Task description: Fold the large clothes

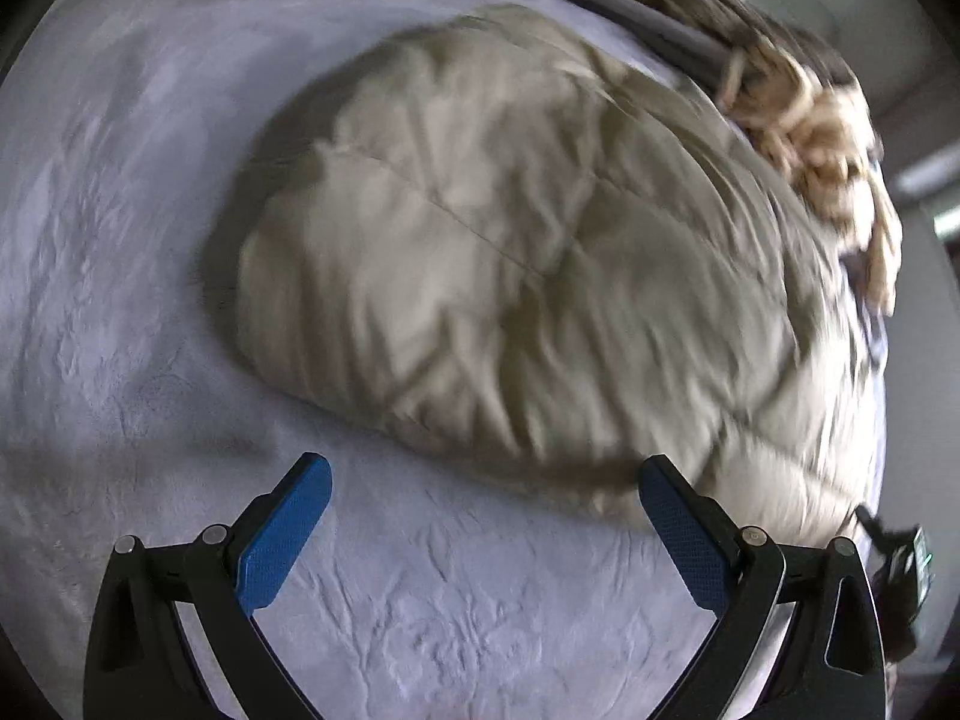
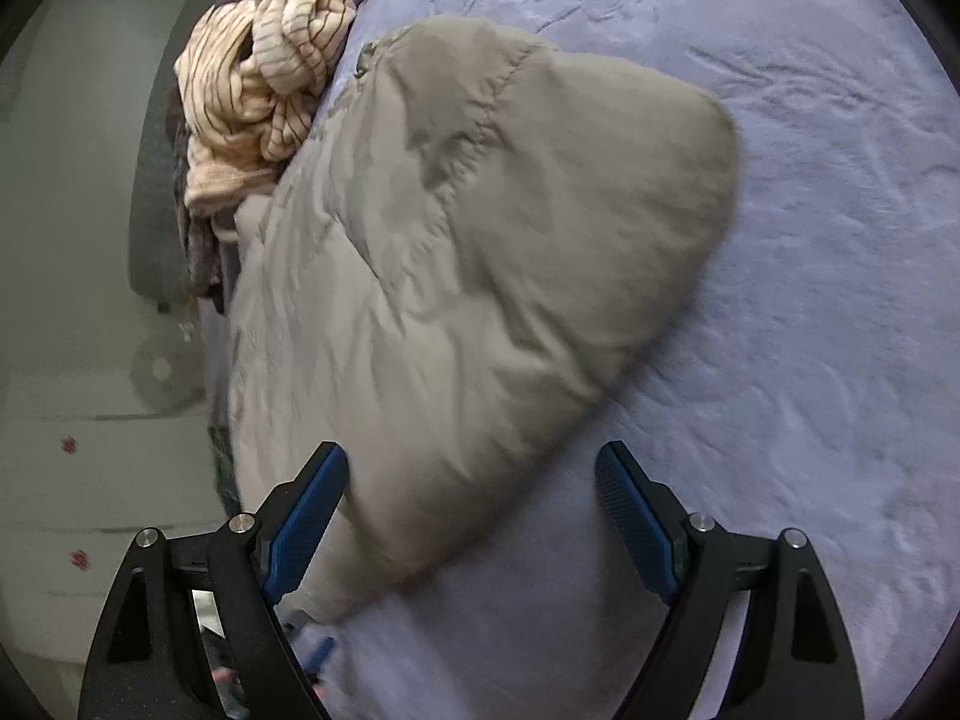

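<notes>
Beige quilted puffer jacket (image 1: pixel 510 252) — puffy, wrinkled, folded into a rounded mound — lies on the lavender textured bedspread (image 1: pixel 120 240); left gripper (image 1: pixel 483 498) and right gripper (image 2: pixel 471 480) both gape empty.

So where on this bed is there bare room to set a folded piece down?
Free: the lavender bedspread on the far side of the beige padded jacket from the pile, and the strip between the jacket's near edge and the open left gripper. Crowded: the bed's edge by the striped clothes pile, which touches the jacket.
</notes>
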### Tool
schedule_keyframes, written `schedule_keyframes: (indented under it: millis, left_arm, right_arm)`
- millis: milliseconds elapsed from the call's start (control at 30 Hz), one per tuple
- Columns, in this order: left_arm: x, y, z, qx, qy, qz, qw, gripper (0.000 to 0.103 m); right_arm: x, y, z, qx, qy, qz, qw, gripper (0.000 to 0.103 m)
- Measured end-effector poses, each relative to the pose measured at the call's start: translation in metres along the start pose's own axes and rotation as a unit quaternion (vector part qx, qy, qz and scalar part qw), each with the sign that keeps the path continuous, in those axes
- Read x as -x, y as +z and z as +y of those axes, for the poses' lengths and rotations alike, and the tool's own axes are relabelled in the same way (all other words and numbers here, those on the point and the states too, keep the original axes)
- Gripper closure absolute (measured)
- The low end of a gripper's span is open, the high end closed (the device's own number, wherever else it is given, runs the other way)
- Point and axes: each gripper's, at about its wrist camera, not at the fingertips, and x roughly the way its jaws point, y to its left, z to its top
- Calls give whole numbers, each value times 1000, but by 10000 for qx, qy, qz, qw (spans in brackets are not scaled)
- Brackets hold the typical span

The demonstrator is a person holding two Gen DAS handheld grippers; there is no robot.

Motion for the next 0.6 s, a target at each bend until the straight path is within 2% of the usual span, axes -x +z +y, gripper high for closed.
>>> schedule_keyframes:
  millis: [133,167,267,500,600]
  left_arm:
    - [-10,9,24,480,-613,206,9967,0]
    - [-13,10,27,551,-732,251,9955,0]
    - [-20,13,34,758,-1059,282,9911,0]
    - [-31,33,37,1154,-1400,-33,9834,0]
    - [-40,48,29,1268,-1377,-109,9823,0]
  right_arm:
    - [-10,11,10,-145,381,15,9992,12]
    - [-13,14,14,-200,569,52,9982,1]
    - [-18,24,24,-264,912,57,9955,0]
    - [-38,31,27,-227,765,372,9961,0]
    - [-45,30,27,-115,715,480,9962,0]
